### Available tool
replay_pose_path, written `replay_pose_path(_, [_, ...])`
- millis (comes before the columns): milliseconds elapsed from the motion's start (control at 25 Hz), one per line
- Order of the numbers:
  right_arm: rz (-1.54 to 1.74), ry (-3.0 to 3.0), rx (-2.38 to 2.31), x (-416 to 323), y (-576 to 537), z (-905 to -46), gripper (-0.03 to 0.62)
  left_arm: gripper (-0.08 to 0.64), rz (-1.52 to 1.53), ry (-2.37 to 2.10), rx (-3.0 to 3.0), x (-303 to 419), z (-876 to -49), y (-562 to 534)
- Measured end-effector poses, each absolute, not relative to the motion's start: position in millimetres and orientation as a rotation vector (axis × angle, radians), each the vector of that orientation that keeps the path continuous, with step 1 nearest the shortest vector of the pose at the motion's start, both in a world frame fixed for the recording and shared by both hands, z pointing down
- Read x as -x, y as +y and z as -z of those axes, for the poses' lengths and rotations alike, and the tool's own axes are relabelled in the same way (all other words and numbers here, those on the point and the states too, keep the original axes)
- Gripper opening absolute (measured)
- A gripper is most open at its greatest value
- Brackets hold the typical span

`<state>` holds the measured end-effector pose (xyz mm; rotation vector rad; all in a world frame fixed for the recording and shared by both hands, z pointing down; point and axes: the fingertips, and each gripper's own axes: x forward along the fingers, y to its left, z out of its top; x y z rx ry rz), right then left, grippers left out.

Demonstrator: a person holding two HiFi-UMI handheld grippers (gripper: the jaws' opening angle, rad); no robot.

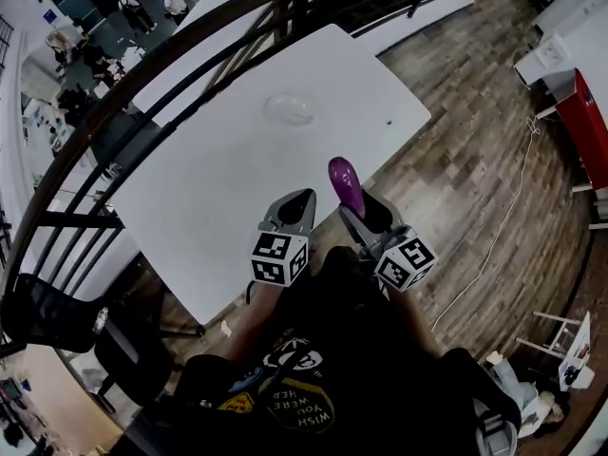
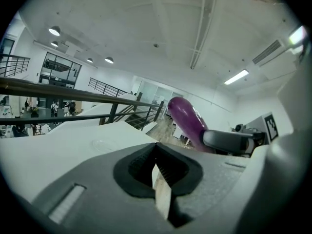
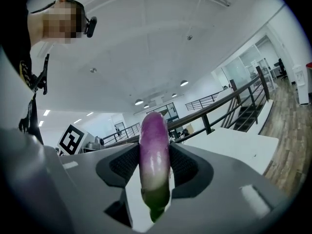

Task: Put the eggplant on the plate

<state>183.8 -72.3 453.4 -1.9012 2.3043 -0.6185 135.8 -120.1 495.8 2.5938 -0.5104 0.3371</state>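
Note:
A purple eggplant [image 1: 344, 184] with a green stem end stands upright between the pads of my right gripper [image 1: 359, 207], which is shut on its lower part. In the right gripper view the eggplant [image 3: 154, 145] fills the gap between the dark pads. A clear plate [image 1: 289, 110] lies farther out on the white table [image 1: 218, 188], well beyond both grippers. My left gripper [image 1: 296, 205] hangs beside the right one over the table's near part, its jaws shut with nothing in them. The left gripper view shows the eggplant [image 2: 187, 122] to its right and the plate [image 2: 100, 144] faintly ahead.
A dark metal railing [image 1: 142, 74] runs along the table's far and left sides. Wooden floor [image 1: 475, 141] lies to the right, with a white cable [image 1: 508, 207] and a red cabinet [image 1: 589, 122]. A black chair [image 1: 57, 312] stands at the left.

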Motion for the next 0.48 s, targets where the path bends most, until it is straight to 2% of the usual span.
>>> replay_pose_path(480, [0.717, 2.464, 1.753, -207.3, -144.0, -488.5, 0.202, 0.005, -0.334, -0.702, -2.496, -145.6, -523.1, -181.8])
